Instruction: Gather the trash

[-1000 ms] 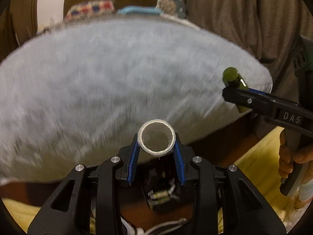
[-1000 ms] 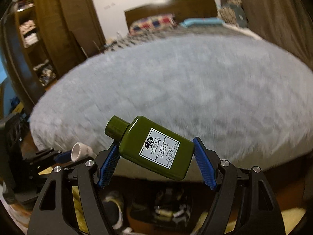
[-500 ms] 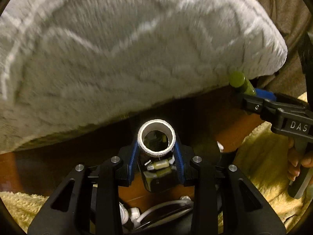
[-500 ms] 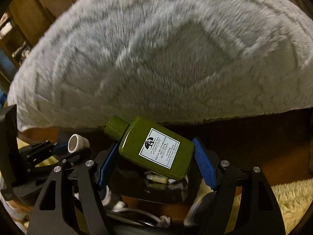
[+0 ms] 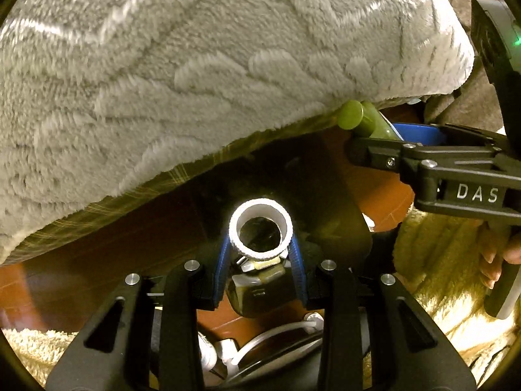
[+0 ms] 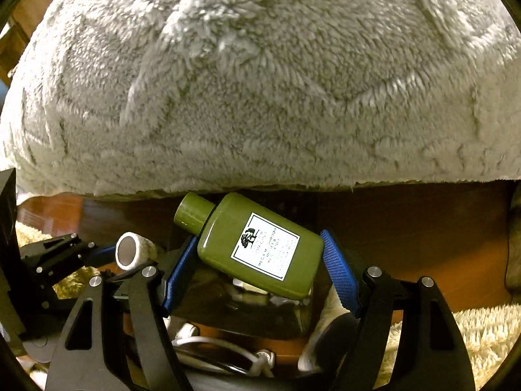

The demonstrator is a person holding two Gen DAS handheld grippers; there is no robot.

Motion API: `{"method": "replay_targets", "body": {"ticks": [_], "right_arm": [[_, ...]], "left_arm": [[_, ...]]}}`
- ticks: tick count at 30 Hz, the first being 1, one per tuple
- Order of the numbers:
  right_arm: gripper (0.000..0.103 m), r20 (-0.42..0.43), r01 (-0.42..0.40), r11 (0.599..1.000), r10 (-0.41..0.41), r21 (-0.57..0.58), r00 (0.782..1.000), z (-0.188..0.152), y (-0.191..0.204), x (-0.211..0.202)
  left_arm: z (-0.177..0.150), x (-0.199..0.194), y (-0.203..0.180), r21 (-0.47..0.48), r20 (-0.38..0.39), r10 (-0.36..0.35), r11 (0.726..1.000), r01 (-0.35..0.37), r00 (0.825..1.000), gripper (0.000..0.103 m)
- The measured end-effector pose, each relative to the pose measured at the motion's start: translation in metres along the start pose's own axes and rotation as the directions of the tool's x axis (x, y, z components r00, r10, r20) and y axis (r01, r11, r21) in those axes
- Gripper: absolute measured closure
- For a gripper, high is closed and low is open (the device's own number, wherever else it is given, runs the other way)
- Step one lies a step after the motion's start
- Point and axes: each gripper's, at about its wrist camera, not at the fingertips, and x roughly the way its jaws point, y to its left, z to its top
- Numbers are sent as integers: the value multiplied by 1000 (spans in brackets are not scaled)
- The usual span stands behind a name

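My left gripper (image 5: 260, 254) is shut on a white cardboard tube (image 5: 260, 229), its open end facing the camera. My right gripper (image 6: 260, 260) is shut on a green bottle (image 6: 260, 244) with a white label, held tilted with the cap up-left. The bottle's cap (image 5: 353, 115) and the right gripper (image 5: 384, 145) show at the right of the left wrist view. The tube (image 6: 128, 251) and left gripper show at the left of the right wrist view. Both grippers hang over a dark bin (image 5: 345, 228) holding cables and small items below the bed edge.
A grey fluffy blanket (image 5: 211, 65) covers the bed and fills the upper half of both views (image 6: 260, 81). Below it is the brown wooden bed frame (image 6: 407, 228). A cream shaggy rug (image 5: 439, 260) lies on the floor. White cables (image 6: 211, 345) lie in the bin.
Both grippers have tilted down and moved in toward the bed's edge. The room behind the bed has left view; the dark bin under the grippers has come in.
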Motion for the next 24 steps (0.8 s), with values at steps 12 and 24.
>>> {"method": "replay_targets", "body": {"ticks": [12, 24], "right_arm": [[22, 12, 3, 999, -4, 54, 1000, 7, -29, -5], [3, 142, 45, 994, -58, 95, 988, 10, -45, -41]], "left_arm": [[-2, 5, 8, -31, 6, -4, 1000, 4, 1000, 44], [8, -27, 20, -93, 103, 79, 993, -69, 992, 12]]}}
